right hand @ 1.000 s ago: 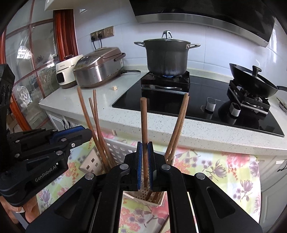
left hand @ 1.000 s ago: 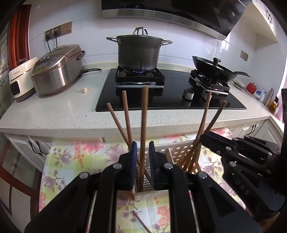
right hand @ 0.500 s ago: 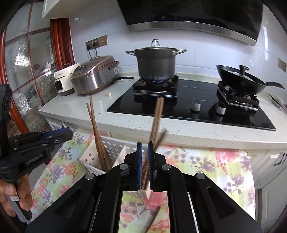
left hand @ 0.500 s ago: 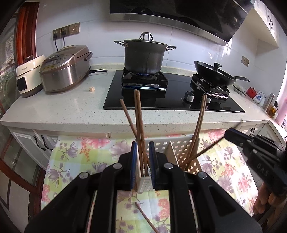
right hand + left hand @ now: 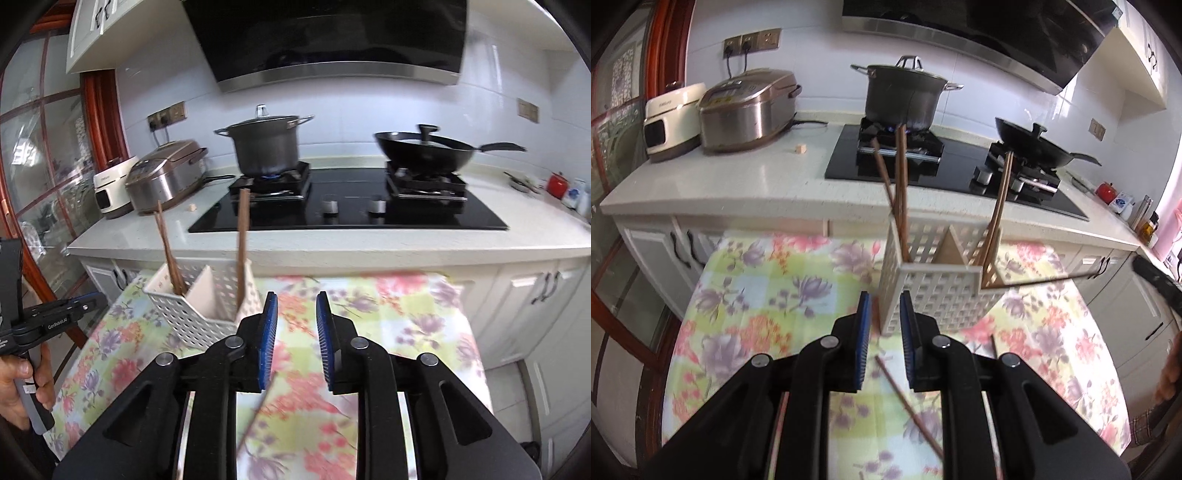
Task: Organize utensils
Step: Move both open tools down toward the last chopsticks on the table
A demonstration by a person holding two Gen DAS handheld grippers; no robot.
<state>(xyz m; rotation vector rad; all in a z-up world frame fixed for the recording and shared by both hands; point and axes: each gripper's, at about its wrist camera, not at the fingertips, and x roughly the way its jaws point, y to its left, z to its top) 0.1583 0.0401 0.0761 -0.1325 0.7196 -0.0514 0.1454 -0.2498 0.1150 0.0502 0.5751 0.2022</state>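
Observation:
A white slotted basket (image 5: 942,295) (image 5: 192,314) with a divider stands on the floral tablecloth (image 5: 757,288). Brown chopsticks lean in its left compartment (image 5: 899,177) (image 5: 166,247) and its right compartment (image 5: 1001,195) (image 5: 242,236). My left gripper (image 5: 885,295) sits just in front of the basket's near corner, its pads a narrow gap apart with nothing pressed between them. My right gripper (image 5: 297,297) is to the right of the basket. Its jaws are opening and nothing is between them. A loose chopstick (image 5: 908,406) lies on the cloth under the left gripper.
Behind the table runs a white counter (image 5: 332,243) with a hob, a lidded pot (image 5: 905,96) over a lit flame, a wok (image 5: 424,151) and a rice cooker (image 5: 746,107). A hand (image 5: 22,376) holds the left gripper's handle. Cabinet doors stand at the right.
Both grippers have pulled back from the basket. The right one let go of its chopstick, which now stands in the basket, and swung to the right. The left one's chopstick stays in the basket.

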